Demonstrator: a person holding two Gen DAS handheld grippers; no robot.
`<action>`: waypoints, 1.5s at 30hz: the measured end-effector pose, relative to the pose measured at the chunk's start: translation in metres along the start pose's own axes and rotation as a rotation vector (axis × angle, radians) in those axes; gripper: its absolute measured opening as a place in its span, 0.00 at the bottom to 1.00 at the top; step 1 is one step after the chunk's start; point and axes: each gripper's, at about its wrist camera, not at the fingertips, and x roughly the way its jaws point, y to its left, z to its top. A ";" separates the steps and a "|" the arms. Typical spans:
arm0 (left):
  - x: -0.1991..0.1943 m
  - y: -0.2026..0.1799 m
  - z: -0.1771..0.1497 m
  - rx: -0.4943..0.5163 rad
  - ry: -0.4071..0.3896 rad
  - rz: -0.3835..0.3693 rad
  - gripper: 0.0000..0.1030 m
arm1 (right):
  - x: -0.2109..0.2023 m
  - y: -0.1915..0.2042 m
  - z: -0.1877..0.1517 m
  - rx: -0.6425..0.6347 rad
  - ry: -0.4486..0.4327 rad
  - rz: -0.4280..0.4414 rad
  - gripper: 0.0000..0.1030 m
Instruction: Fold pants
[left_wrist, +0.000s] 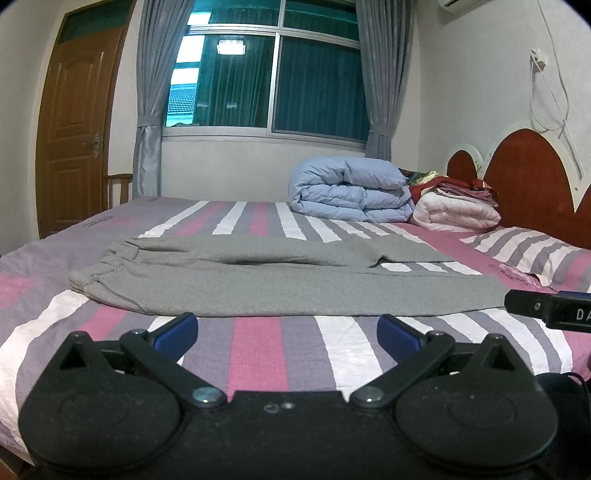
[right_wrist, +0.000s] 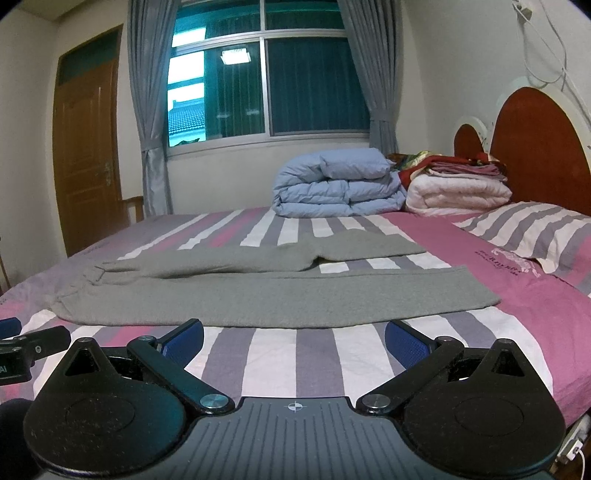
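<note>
Grey sweatpants (left_wrist: 258, 280) lie flat on the striped bed, waistband to the left, the two legs stretching right and parted near the cuffs. In the right wrist view the same pants (right_wrist: 229, 295) spread across the middle. My left gripper (left_wrist: 287, 330) is open just short of the near leg's edge, blue pads wide apart, nothing between them. My right gripper (right_wrist: 293, 338) is open too, hovering before the near leg, closer to the cuff end. Part of the right gripper shows at the right edge of the left wrist view, and the left one pokes in at the left edge of the right wrist view.
The bed sheet (left_wrist: 258, 347) has pink, grey and white stripes. A folded blue duvet (left_wrist: 351, 192) and a stack of folded blankets (left_wrist: 458, 206) sit at the far side by the red headboard (left_wrist: 528, 177). A striped pillow (right_wrist: 532, 229) lies right. A wooden door (left_wrist: 74, 136) stands at the left.
</note>
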 end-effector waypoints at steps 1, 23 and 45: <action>-0.001 0.000 0.000 0.001 0.000 -0.001 0.94 | 0.000 0.000 0.000 0.000 0.000 0.000 1.00; -0.004 0.001 0.002 -0.002 -0.007 0.003 0.94 | 0.000 0.000 0.000 -0.005 -0.002 -0.002 1.00; 0.033 0.053 0.027 -0.097 0.063 0.029 0.94 | 0.048 0.008 0.043 -0.059 0.025 0.124 1.00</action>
